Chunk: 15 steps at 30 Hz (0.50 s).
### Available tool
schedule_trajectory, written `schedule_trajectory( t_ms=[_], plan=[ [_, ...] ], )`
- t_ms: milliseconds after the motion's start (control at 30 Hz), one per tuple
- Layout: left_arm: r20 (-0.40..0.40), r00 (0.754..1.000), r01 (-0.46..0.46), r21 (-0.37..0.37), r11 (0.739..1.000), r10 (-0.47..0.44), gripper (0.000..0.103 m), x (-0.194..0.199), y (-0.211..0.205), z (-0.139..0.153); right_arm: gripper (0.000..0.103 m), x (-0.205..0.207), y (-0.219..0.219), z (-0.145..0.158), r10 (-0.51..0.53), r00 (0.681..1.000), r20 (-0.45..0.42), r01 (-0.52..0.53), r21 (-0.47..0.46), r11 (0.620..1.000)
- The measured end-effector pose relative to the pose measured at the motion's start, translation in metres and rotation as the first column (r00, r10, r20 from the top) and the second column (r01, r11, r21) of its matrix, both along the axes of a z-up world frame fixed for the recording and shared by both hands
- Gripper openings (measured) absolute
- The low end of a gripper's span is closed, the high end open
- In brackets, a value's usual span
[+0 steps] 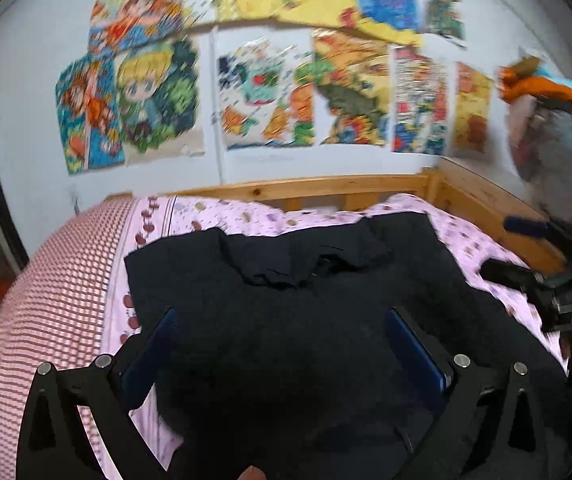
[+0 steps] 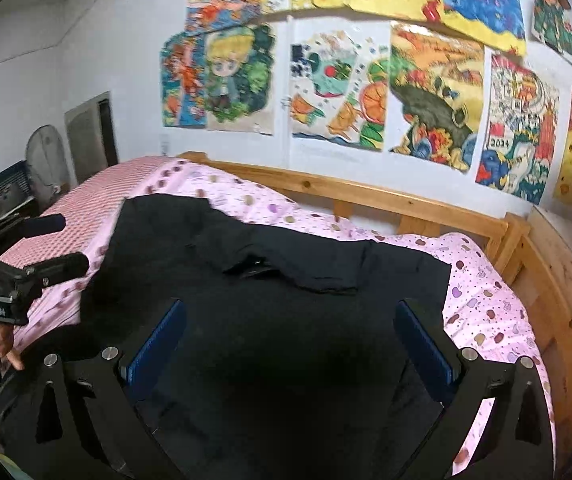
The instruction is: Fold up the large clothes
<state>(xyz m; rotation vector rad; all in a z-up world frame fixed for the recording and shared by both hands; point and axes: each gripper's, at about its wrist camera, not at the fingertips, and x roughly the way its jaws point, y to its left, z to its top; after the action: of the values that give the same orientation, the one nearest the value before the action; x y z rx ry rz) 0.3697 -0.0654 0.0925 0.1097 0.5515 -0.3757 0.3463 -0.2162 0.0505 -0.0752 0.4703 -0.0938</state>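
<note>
Blue-padded fingers on my left gripper (image 1: 282,344) stand spread wide, holding nothing, poised over the black garment (image 1: 294,320). My right gripper (image 2: 290,340) is the same: jaws fully parted, empty, above the cloth. That garment (image 2: 270,312) lies spread nearly flat on the pink patterned bedsheet (image 2: 482,308), with a sleeve folded across its upper part, within the wooden bed frame (image 2: 402,200).
</note>
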Motion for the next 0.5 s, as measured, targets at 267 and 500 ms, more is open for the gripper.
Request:
schedule_trajectory(
  t_ms=[267,500],
  plan=[
    [0.088,0.996,0.022,0.018,1.000,-0.023,0.103,-0.089,0.015,0.027,0.101,-0.089,0.018,0.027,-0.013,0.999,0.044,0.015,-0.037,0.999],
    [0.057,0.991,0.120,0.057,0.991,-0.123,0.103,-0.147,0.020,0.043,0.101,-0.153,0.037,0.028,-0.024,0.999,0.030,0.026,-0.069,0.997]
  ],
)
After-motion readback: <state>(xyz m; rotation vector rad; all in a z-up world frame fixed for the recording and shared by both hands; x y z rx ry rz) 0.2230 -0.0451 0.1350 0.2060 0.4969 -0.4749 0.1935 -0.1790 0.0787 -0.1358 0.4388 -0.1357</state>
